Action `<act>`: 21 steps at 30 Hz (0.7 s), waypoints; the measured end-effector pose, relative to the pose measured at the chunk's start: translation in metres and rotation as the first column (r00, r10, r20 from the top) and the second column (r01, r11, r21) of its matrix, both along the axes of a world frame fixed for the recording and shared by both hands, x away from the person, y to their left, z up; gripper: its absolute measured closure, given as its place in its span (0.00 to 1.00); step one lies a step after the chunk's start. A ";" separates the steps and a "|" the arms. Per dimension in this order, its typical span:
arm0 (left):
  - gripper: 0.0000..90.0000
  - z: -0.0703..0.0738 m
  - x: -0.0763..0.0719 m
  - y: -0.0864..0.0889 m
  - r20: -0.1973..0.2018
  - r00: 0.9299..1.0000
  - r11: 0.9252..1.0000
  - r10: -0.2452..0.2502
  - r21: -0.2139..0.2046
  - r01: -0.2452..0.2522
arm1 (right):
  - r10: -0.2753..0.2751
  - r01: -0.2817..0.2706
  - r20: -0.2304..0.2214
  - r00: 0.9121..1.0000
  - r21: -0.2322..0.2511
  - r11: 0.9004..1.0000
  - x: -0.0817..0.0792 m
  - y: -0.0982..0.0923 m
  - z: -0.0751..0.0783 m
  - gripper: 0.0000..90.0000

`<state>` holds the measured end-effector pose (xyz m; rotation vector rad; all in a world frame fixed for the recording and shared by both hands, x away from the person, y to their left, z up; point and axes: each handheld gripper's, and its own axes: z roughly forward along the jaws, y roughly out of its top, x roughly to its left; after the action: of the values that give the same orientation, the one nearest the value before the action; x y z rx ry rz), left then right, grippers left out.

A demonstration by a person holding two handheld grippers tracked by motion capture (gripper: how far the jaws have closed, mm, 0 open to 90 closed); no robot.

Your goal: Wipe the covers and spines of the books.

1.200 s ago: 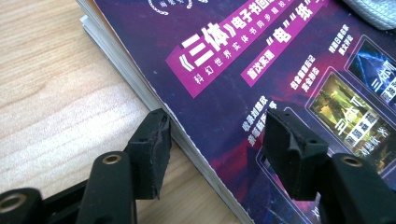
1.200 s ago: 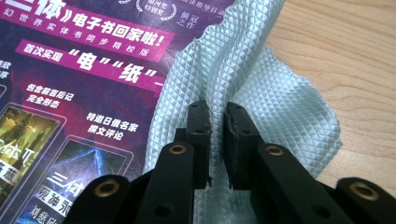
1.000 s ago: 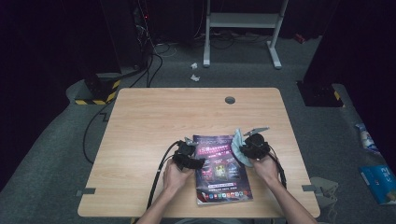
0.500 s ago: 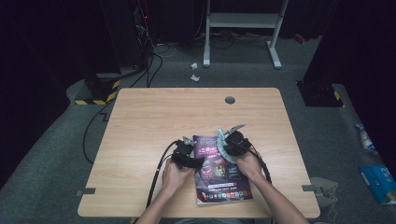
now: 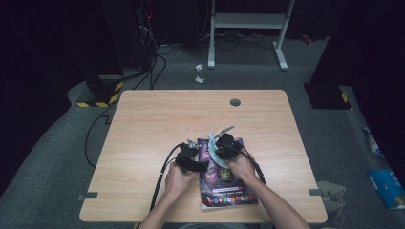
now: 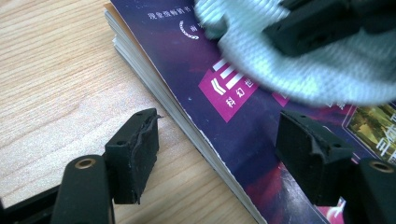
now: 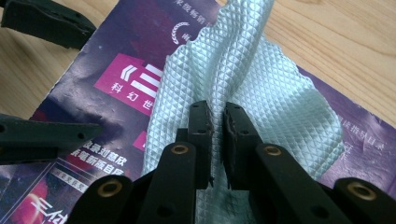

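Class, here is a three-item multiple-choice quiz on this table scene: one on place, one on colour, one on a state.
1. Where does the thick purple-covered paperback magazine lie?
A. near the table's front edge
B. on the floor
C. by the far edge

2. What colour is the quilted cloth?
A. red
B. pale mint green
C. black

3. How does the right hand-held gripper stand?
A. wide open
B. shut on the cloth
C. shut on the magazine

Answers: 1 A, the high view shows it by the person's forearms; 2 B, seen in the right gripper view; 3 B, its pads pinch the fabric's fold.
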<state>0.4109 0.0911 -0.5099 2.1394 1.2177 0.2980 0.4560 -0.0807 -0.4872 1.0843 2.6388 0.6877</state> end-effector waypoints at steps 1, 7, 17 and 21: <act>0.33 0.000 0.000 0.000 -0.001 1.000 1.000 0.001 0.001 -0.001 | 0.000 0.000 0.000 1.000 0.000 1.000 0.000 0.000 0.000 0.92; 0.33 0.000 0.000 -0.001 0.000 1.000 1.000 0.001 0.009 -0.001 | 0.086 -0.085 -0.020 0.996 0.053 0.995 -0.005 0.032 0.000 0.92; 0.33 0.000 0.000 -0.001 -0.001 1.000 1.000 -0.003 0.010 0.003 | 0.071 -0.071 0.003 0.998 0.028 0.997 -0.001 0.020 -0.001 0.92; 0.33 0.000 0.000 -0.001 0.000 1.000 1.000 -0.001 0.007 0.001 | -0.012 0.012 0.010 1.000 0.006 1.000 0.003 -0.007 -0.001 0.92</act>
<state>0.4112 0.0902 -0.5095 2.1464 1.2174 0.3022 0.4593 -0.0874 -0.4883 1.0940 2.6217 0.6970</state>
